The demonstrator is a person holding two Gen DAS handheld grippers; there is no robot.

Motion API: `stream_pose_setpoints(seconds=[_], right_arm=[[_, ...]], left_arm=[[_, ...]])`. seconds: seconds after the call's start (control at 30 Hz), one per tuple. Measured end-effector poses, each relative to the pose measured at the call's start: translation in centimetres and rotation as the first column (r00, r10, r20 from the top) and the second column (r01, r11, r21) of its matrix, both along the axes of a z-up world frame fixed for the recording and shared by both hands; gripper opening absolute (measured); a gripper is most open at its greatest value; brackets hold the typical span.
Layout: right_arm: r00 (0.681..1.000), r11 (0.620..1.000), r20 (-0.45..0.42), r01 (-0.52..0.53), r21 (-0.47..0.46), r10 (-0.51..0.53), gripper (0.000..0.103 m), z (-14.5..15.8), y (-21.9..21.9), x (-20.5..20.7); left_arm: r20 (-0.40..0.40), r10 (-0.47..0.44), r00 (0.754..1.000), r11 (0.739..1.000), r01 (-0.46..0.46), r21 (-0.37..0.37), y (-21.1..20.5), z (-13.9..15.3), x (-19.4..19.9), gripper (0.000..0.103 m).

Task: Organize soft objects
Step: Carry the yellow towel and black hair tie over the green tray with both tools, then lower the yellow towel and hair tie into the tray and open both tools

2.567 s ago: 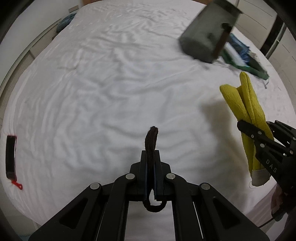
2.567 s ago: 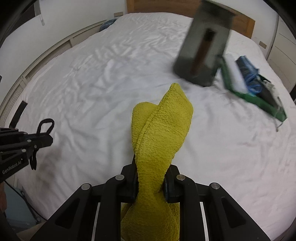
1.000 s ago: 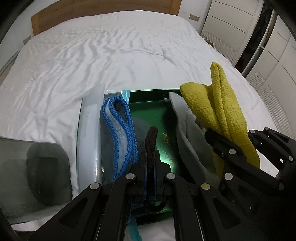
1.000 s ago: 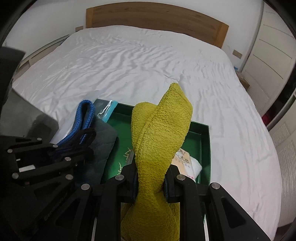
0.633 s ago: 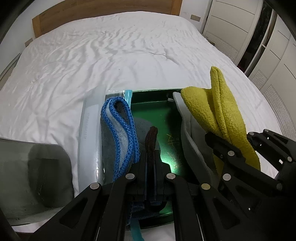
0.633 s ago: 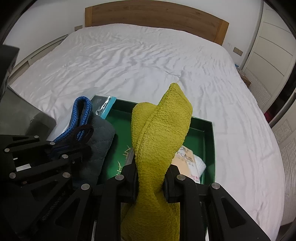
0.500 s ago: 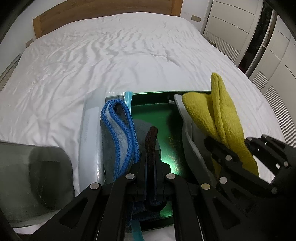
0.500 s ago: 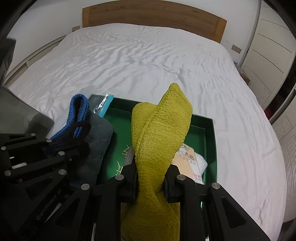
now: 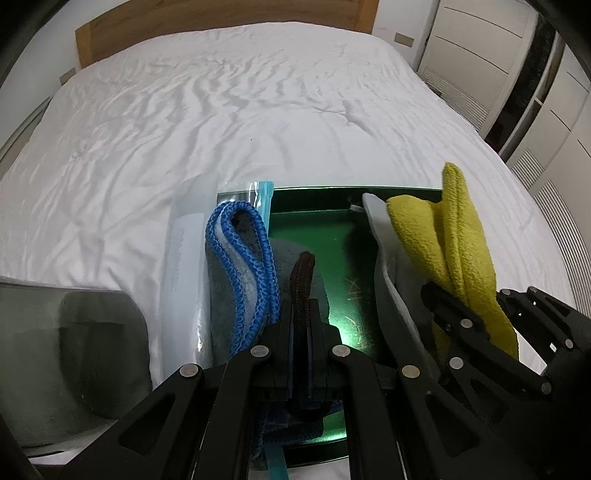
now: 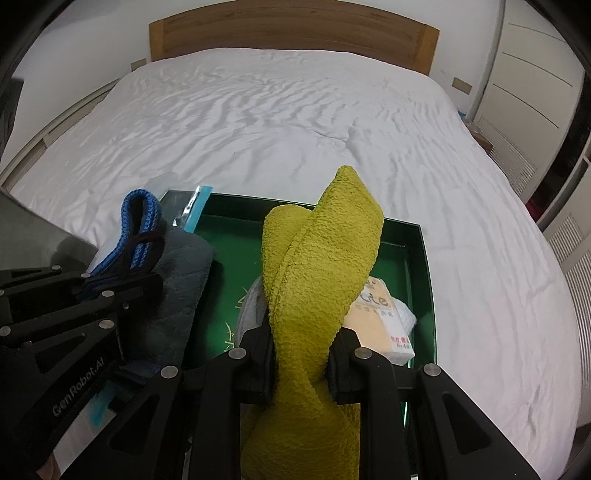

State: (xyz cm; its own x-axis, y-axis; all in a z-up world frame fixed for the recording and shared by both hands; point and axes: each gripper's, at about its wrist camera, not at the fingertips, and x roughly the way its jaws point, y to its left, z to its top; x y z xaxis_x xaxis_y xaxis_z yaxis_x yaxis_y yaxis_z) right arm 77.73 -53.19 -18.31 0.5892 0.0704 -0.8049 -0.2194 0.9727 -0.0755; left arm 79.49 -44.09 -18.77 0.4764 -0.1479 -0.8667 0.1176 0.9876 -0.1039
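We record the left claw (image 9: 301, 314) pressed together on a dark brown hair tie (image 9: 302, 275), whose loop stands up between the fingers and hangs over the left part of the green tray (image 9: 317, 201). We record the right claw (image 10: 301, 345) pinching a folded yellow towel (image 10: 317, 266), which rises upright from the fingers above the middle of the same tray. The tray lies on the white bed (image 10: 295, 122), at the near end, with the wooden headboard (image 10: 291, 35) at the far end. Inside the tray on its left side we note a grey quilted cloth (image 10: 177, 280) with a blue woven loop (image 9: 240, 254) lying on it, just beside the left claw. A clear zip bag with a blue strip (image 9: 264, 192) lies partly under these, overlapping the tray's left edge and the bed. On the tray's right side we note a tissue pack (image 10: 384, 321) with printed lettering, resting against the right wall, and a pale grey item (image 9: 384, 273) beneath the yellow towel; we cannot tell what it is. A grey translucent box (image 9: 70, 354) sits at the lower left, off the tray. White wardrobe doors (image 9: 476, 48) stand to the right of the bed.
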Motion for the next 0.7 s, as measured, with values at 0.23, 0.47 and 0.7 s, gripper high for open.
stream_pose_setpoints(seconds=[0.23,0.47,0.7], right_arm=[[1.0,1.0,-0.003,0.019,0.017,-0.019,0.022,0.14,-0.14,0.03],[1.0,1.0,0.007,0.019,0.005,-0.019,0.024,0.47,0.03,-0.21],[1.0,1.0,0.012,0.02,0.017,-0.021,0.034,0.95,-0.11,-0.35]], left_arm=[[-0.007,0.015,1.0,1.0,-0.015,-0.001,0.13,-0.12,0.1,0.003],[-0.001,0.016,1.0,1.0,-0.016,0.007,0.18,0.07,-0.08,0.003],[0.01,0.01,1.0,1.0,-0.011,0.021,-0.04,0.45,-0.25,0.007]])
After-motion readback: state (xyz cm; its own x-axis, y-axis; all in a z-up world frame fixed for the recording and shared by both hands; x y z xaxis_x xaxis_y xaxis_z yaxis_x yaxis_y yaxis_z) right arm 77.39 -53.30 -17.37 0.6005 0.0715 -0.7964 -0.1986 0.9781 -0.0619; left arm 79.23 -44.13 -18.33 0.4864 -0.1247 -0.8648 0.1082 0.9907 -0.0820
